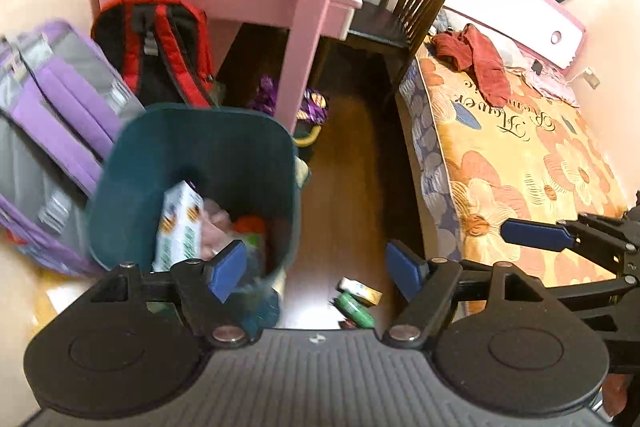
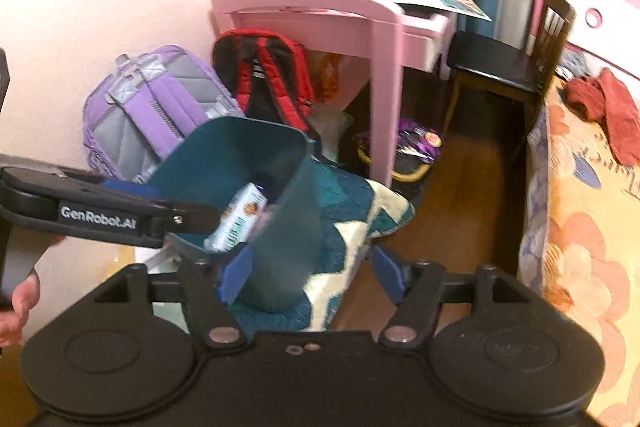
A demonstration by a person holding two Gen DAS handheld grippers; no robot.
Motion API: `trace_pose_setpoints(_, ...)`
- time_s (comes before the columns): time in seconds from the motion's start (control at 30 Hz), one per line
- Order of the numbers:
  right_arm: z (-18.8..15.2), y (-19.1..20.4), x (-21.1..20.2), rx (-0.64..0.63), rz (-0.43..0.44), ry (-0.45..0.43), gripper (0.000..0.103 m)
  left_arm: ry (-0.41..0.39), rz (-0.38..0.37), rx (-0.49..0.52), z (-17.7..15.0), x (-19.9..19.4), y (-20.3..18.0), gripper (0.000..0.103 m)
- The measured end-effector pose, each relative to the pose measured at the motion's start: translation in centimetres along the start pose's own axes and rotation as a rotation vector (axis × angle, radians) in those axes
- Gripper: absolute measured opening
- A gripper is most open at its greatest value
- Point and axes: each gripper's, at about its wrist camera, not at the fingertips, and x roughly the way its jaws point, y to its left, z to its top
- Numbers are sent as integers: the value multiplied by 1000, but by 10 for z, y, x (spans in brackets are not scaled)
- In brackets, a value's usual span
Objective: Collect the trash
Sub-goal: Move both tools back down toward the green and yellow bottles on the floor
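Note:
A dark teal trash bin (image 1: 192,187) stands on the floor and holds a white-green carton (image 1: 180,223) and other scraps. My left gripper (image 1: 316,269) is open and empty, just above the bin's near rim. Small trash items, a green one (image 1: 354,309) and a white-yellow one (image 1: 360,289), lie on the wooden floor between its fingers. In the right wrist view the bin (image 2: 276,211) looks tilted, with the carton (image 2: 238,223) inside. My right gripper (image 2: 312,275) is open and empty, its left finger close to the bin's side. The left gripper's body (image 2: 100,211) reaches toward the bin from the left.
A purple backpack (image 2: 148,115) and a red-black backpack (image 2: 272,75) lean by the pink desk (image 2: 328,15). A dark chair (image 2: 512,67) and a flower-print bed (image 1: 520,163) stand right. A teal-white mat (image 2: 352,227) lies under the bin. Purple snack bags (image 2: 420,143) sit under the desk.

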Motion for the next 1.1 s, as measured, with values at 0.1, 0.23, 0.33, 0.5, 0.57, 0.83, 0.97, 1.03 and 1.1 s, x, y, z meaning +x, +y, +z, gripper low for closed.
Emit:
trace_pose_setpoints(0.1,-16,-29,-6,19,-3,13,74,18,-6,-33,-11,13,-19,80)
trace_pose_setpoints(0.23,-42,-72,-7,51,-26,53,79,38,-6,-51,-27,34,-46,84)
trace_pose_setpoints(0.33,-60,-101,-3,77,-43,87,83,68,-13,-71,-40,57,-65,100)
trace_pose_setpoints(0.5,-93,-147,17,120,-71,131,91,126,-28,-109,-66,103,-85,103)
trace_pose_setpoints(0.57,-107,-162,32,145,-83,148,92,151,-18,-112,-79,126,-90,103)
trace_pose_setpoints(0.83,-181,-210,148,228,-134,245,92,228,58,-113,-155,242,-83,103)
trace_pose_setpoints(0.97,-225,-226,220,235,-139,300,92,278,82,-100,-198,314,-74,103)
trace_pose_setpoints(1.03,-247,-234,258,233,-138,328,92,305,98,-111,-220,349,-68,103)
trace_pose_setpoints(1.1,-268,-242,297,227,-145,361,90,326,110,-118,-243,388,-62,103)
